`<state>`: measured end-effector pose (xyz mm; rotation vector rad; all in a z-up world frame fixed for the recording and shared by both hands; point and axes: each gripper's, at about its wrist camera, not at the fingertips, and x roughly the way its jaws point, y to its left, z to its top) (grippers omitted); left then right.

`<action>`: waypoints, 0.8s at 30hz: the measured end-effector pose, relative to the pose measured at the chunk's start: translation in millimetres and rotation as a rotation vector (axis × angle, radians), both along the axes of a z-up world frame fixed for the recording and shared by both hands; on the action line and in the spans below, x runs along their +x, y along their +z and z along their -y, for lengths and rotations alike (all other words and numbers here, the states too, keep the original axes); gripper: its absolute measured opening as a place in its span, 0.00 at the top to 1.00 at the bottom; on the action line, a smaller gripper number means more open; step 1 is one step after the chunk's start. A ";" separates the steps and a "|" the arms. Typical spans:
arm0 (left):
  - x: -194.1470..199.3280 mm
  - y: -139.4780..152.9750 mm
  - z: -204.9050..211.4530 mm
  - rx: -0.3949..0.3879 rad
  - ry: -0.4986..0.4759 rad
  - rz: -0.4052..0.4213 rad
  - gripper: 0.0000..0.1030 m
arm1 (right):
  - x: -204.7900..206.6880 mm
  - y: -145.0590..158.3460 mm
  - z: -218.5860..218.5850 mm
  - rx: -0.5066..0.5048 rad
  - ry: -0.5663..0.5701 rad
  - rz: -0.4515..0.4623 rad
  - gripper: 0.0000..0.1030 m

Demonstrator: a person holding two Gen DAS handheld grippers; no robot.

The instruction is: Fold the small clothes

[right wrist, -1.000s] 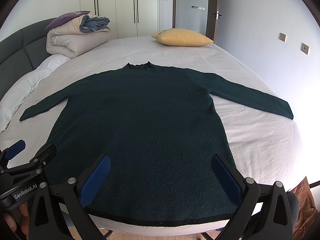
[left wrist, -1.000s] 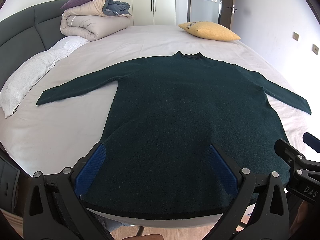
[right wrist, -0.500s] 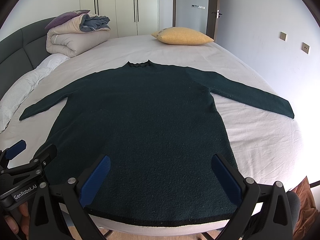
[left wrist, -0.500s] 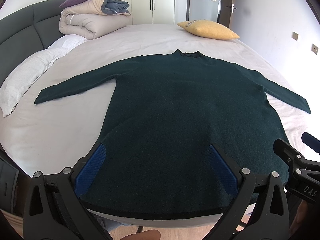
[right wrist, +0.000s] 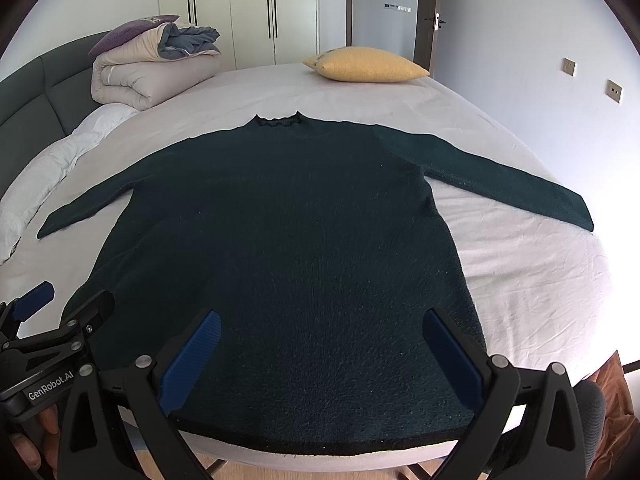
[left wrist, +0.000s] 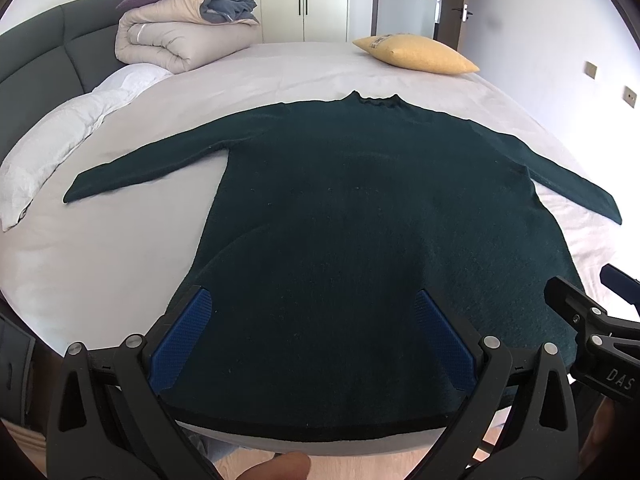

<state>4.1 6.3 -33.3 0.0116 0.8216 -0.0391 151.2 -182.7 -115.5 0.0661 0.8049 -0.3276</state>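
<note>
- Versus a second ago: barely any change — both views sit slightly lower, sweater unmoved.
- Dark green sweater (left wrist: 360,216) lies flat on the bed (left wrist: 100,272), sleeves spread out, collar toward the yellow pillow (left wrist: 416,55), hem at the near bed edge.
- Left gripper (left wrist: 312,340) — jaws wide apart, hovering over the hem, holding nothing.
- Right gripper (right wrist: 320,360) same: spread, empty, above the hem.
- Rolled duvet (right wrist: 148,76) far left of the sweater.
- No containers in view.

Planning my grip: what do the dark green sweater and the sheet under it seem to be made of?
Sweater: looks like thick, fuzzy wool-type knit, matte; stitch texture and loose fibres show near the hem. Sheet: thin, smooth woven fabric, probably cotton, with fine creases.
</note>
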 end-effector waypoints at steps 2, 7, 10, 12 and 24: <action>3.4 -0.9 0.7 0.006 0.000 0.000 0.00 | -2.4 -0.8 3.0 0.005 0.001 -0.005 0.00; 21.8 0.9 1.4 -0.017 -0.021 -0.021 0.00 | -4.8 5.6 41.8 0.071 -0.034 0.012 0.00; 39.3 3.8 9.0 -0.001 -0.050 -0.021 0.00 | -10.8 16.2 89.5 0.133 -0.086 0.056 0.00; 52.6 4.7 12.5 -0.041 -0.075 -0.036 0.00 | -18.2 23.8 134.9 0.179 -0.155 0.096 0.00; 141.9 0.1 54.9 -0.217 -0.174 -0.123 0.00 | -111.4 0.1 436.7 0.785 -0.636 0.393 0.11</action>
